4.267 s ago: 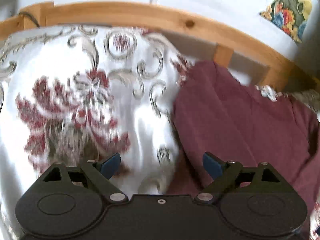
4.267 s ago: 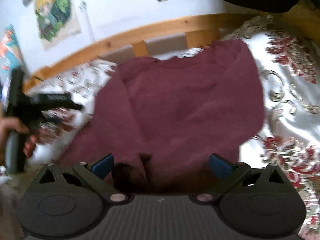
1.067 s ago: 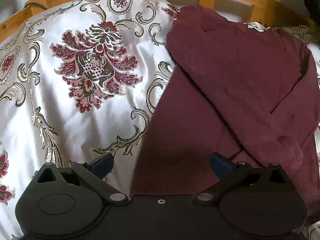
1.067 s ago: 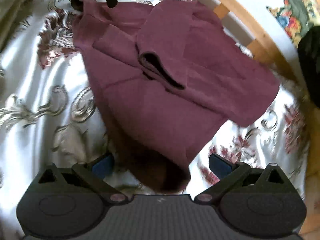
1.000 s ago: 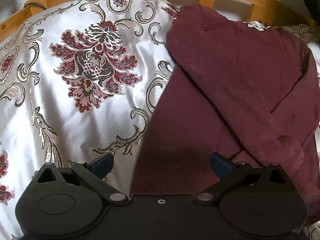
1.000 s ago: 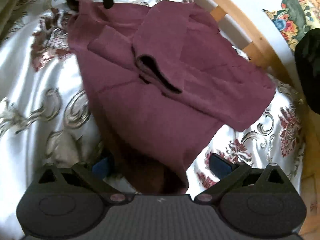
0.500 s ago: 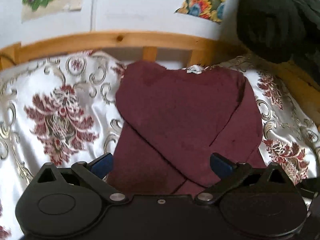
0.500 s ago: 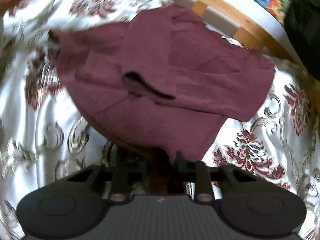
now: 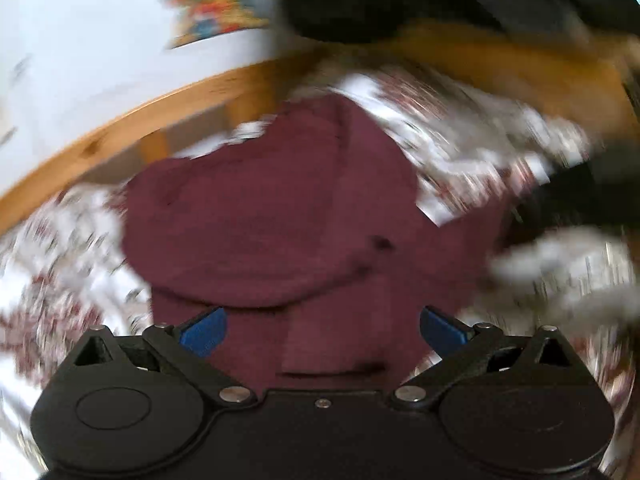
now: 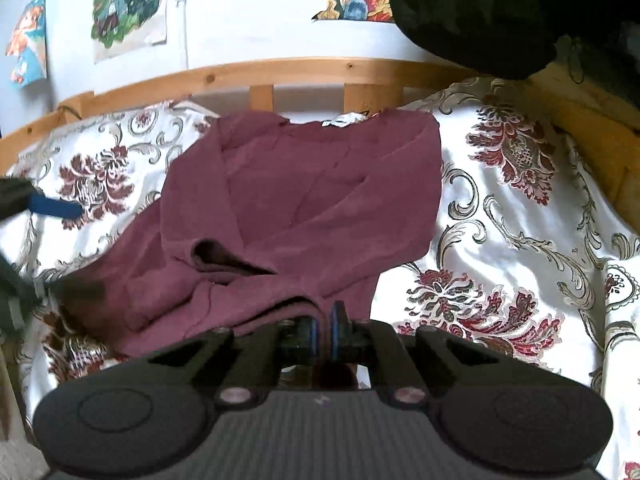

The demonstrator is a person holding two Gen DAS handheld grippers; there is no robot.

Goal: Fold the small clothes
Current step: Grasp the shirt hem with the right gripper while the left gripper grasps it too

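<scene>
Ahead of the right gripper [image 10: 325,330], a maroon sweater [image 10: 304,200] lies lengthwise, collar toward the wooden bed rail [image 10: 280,70], sleeves folded across. Its jaws are clamped on the sweater's near hem. Bare floral bedspread [image 10: 520,240] stretches rightward. At far left, the left gripper [image 9: 322,326] gapes wide, gripping nothing.

Floral white bedspread [image 10: 520,240], wooden bed rail [image 10: 280,72], cartoon posters [image 10: 128,4] on wall, dark bundle [image 10: 480,12] top right.
</scene>
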